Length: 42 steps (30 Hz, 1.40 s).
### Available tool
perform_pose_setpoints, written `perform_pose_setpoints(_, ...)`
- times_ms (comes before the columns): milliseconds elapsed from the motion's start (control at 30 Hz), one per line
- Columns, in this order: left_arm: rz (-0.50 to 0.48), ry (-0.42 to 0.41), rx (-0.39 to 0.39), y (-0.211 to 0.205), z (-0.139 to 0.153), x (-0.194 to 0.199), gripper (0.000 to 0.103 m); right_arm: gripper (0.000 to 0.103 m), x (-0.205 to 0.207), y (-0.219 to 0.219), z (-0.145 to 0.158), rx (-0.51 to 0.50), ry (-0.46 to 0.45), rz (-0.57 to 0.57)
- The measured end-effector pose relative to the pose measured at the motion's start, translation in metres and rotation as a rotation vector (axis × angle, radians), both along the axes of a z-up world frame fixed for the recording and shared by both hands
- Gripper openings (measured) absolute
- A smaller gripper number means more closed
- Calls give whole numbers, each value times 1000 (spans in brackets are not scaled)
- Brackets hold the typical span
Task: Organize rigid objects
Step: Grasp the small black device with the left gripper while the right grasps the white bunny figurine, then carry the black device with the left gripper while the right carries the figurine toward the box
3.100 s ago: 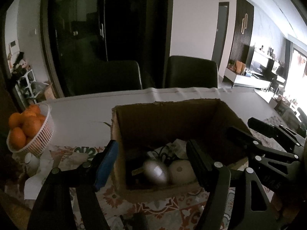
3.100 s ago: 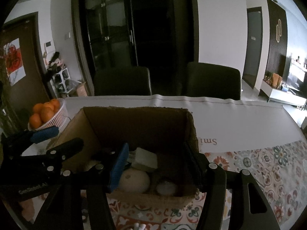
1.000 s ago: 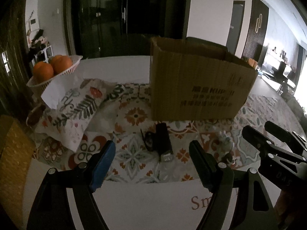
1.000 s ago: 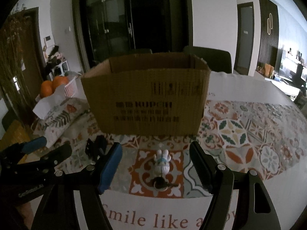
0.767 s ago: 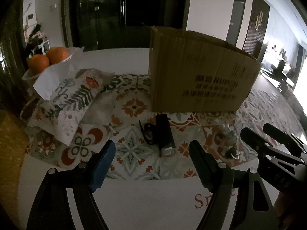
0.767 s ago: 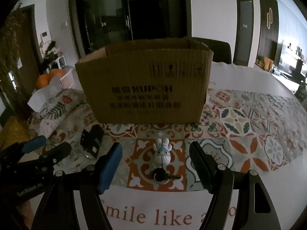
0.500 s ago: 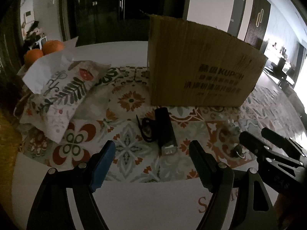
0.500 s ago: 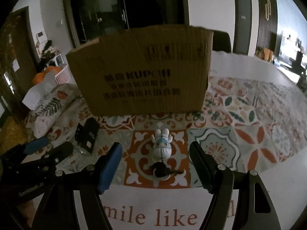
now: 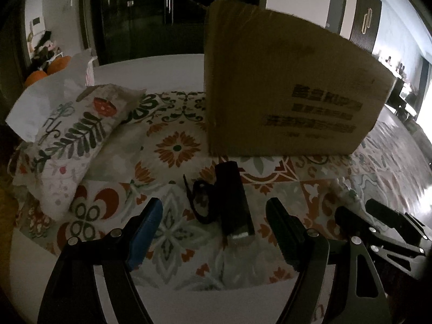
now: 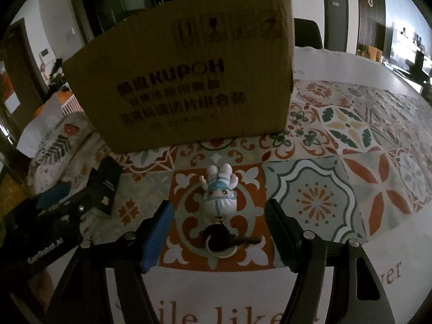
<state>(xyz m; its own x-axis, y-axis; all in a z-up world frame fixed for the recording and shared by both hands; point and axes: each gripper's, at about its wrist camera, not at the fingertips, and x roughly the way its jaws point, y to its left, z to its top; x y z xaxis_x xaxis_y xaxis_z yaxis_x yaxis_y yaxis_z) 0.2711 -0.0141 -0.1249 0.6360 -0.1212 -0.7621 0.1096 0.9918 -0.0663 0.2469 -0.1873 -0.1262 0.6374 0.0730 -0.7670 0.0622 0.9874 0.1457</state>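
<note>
A brown cardboard box (image 9: pixel 283 86) (image 10: pixel 183 81) stands on the patterned tablecloth. In front of it lies a black rectangular device (image 9: pixel 233 202) with a black strap. My left gripper (image 9: pixel 216 216) hangs just above it, jaws wide apart and nothing between the pads. In the right wrist view a white rabbit figurine keychain (image 10: pixel 220 191) with a black key (image 10: pixel 224 240) lies on an orange tile. My right gripper (image 10: pixel 218 216) is low over it; its jaws are closing, the pads on either side of the figurine without touching it. The black device (image 10: pixel 106 186) appears at the left there, beside the left gripper.
A floral cushion (image 9: pixel 67 140) and white paper (image 9: pixel 46 100) lie at the left, with oranges (image 9: pixel 48 70) in a basket behind. White table surface with lettering (image 10: pixel 216 318) runs along the near edge. Dark chairs and cabinets stand beyond the table.
Both grippers have come down from over the box to the tablecloth in front of it. The black device and the rabbit keychain have grown larger between the jaws.
</note>
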Motion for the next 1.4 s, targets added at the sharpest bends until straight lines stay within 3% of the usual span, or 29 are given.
perform_pose_setpoints(200, 15, 18, -6, 0, -12, 12, 76, 63, 10, 2, -7, -2, 14, -8)
perform_pose_setpoints(333, 18, 33, -15, -1, -19, 17, 68, 60, 14, 5, -8, -18, 8, -4)
perform_pose_setpoints(533, 10, 23, -27, -3, -18, 18, 45, 41, 15, 9, -10, -62, -4, 0)
perform_pose_setpoints(633, 1, 22, -37, -3, -18, 19, 41, 28, 15, 10, -10, -70, -3, 7)
perform_pose_setpoints(1000, -36, 14, -84, -6, -10, 2, 36, 28, 6, 4, 1, -44, -25, 23)
perform_pose_setpoints(1400, -47, -50, -102, -8, 25, -23, 36, 28, -12, -1, 27, -9, -85, 43)
